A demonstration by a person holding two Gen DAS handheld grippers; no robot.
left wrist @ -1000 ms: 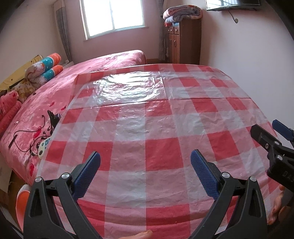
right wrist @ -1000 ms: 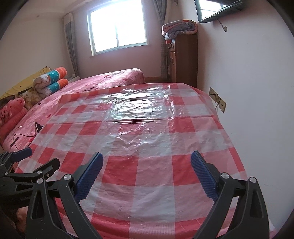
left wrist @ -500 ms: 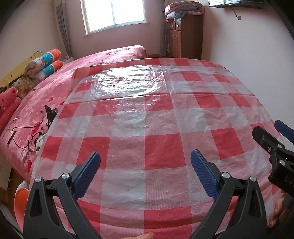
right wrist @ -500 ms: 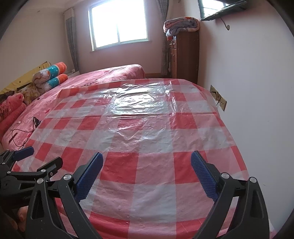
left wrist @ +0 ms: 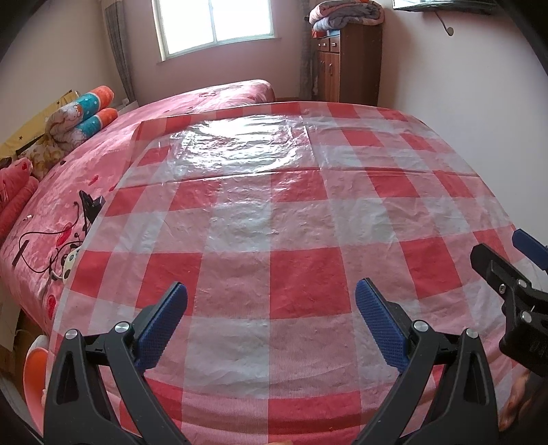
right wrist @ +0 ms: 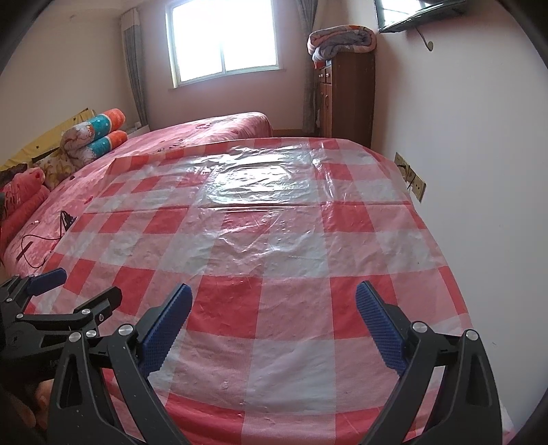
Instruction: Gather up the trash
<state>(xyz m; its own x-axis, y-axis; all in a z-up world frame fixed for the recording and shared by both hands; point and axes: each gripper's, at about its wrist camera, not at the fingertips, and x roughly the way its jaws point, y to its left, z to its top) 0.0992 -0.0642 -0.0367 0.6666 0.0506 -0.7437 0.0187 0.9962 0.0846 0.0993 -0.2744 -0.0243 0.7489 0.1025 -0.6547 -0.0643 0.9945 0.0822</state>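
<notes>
Left wrist view: the left gripper [left wrist: 270, 321] hangs over the near end of a bench covered by a red-and-white checked cloth [left wrist: 274, 219] under clear plastic. Its jaws stand wide, with nothing between the blue pads [left wrist: 161, 328]. No trash shows on the cloth, so where the task's thing lies and which way its long axis points cannot be told. No bin, bag or other container for trash shows either. At the right edge the right gripper [left wrist: 513, 274] reaches in, a hand [left wrist: 517, 400] below it. Left of the bench lies a pink bed [left wrist: 68, 191] with black cables [left wrist: 51, 246], a white plug [left wrist: 70, 263] and rolled pillows [left wrist: 85, 119]. An orange object [left wrist: 34, 369] sits at the lower left; what it is cannot be told. A wooden cabinet [left wrist: 346, 65] with folded blankets [left wrist: 346, 15] on top stands near the window [left wrist: 212, 24].

Right wrist view: the right gripper [right wrist: 274, 325] also has its jaws wide and holds nothing over the same cloth [right wrist: 274, 246]. The left gripper [right wrist: 58, 294] shows at the lower left, just beside it, also spread. Wall sockets [right wrist: 411, 178] sit on the wall to the right, near the cloth's edge. The cabinet [right wrist: 346, 96] and blankets [right wrist: 342, 39] stand in the far corner.
</notes>
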